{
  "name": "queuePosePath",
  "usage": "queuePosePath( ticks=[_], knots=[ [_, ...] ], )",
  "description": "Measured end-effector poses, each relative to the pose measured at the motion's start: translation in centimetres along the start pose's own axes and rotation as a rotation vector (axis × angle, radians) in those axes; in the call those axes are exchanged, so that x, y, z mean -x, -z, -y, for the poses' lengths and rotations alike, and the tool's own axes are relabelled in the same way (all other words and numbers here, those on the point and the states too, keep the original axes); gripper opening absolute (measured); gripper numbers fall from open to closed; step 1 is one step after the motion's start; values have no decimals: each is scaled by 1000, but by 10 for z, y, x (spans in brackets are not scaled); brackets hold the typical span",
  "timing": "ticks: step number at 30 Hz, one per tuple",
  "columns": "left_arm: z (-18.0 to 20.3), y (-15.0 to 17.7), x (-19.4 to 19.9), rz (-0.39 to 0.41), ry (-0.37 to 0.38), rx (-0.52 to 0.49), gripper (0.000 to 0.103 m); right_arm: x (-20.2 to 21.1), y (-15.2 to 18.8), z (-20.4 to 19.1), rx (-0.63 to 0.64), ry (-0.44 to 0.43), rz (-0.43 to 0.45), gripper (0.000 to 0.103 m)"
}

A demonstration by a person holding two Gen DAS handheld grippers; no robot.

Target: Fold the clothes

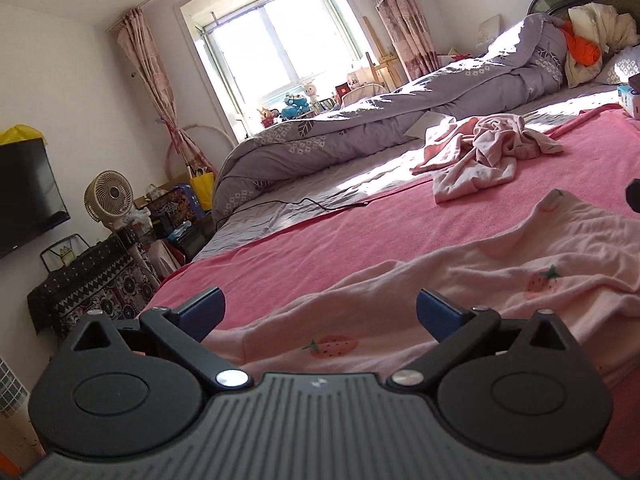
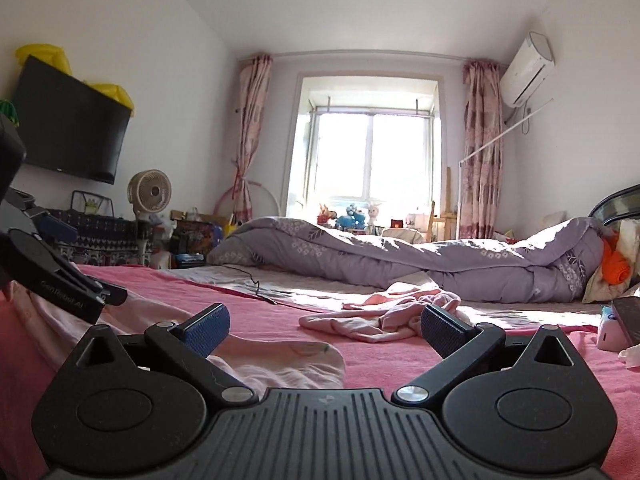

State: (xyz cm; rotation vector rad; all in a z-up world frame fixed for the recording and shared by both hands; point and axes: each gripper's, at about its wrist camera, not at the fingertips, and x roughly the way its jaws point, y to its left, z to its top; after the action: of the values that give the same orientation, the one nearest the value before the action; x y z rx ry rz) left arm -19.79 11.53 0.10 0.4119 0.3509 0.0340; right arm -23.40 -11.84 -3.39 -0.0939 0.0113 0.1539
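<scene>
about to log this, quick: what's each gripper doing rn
Left gripper: open, holding nothing, low over the strawberry garment.
Right gripper: open, holding nothing, by the garment's edge on the pink blanket.

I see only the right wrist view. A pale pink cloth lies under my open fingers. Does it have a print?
Observer: Yes. The left view shows strawberries on the pink strawberry garment.
Operator: Is the left gripper holding it?
Observer: No, the left gripper is open above it, gripping nothing.
Operator: Is the crumpled pink garment touching it?
Observer: No. The crumpled pink garment lies apart, with bare pink blanket between.
</scene>
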Motion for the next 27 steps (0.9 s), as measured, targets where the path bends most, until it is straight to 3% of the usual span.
queuePosePath(
  ticks=[2, 5, 7, 9, 12, 15, 17, 18, 20, 23, 24, 27],
  knots=[
    [-7, 14, -12, -56, -14, 14, 103, -19, 3, -22, 83, -12, -65, 103],
    [-26, 32, -22, -71, -43, 68, 103, -16, 30, -47, 217, -53, -111, 103],
    [-44, 36, -24, -79, -65, 140, 103, 6, 39, -42, 212, -101, -99, 103],
    [-57, 37, -24, -83, -156, 177, 103, 24, 41, -32, 186, -180, -122, 103],
    [-63, 31, -10, -48, -229, 235, 102, 28, 22, -6, 110, -284, -193, 103],
    [-37, 13, 21, 99, 33, 284, 102, 10, -11, 19, 20, -265, -162, 103],
    [-3, 1, 32, 163, 175, 234, 103, -14, -34, 32, 5, -245, -156, 103],
    [18, -3, 33, 182, 224, 174, 103, -30, -38, 29, 62, -240, -170, 103],
    [59, -4, 29, 188, 246, 59, 103, -67, -36, 15, 233, -256, -268, 103],
    [92, 11, 7, 95, 183, -14, 97, -116, -14, -3, 373, -327, -421, 103],
    [88, 17, 4, 103, 200, 29, 97, -130, -7, -6, 386, -344, -444, 103],
    [61, 26, -6, 55, 335, 209, 97, -170, -8, 2, 269, -345, -510, 103]
  ],
)
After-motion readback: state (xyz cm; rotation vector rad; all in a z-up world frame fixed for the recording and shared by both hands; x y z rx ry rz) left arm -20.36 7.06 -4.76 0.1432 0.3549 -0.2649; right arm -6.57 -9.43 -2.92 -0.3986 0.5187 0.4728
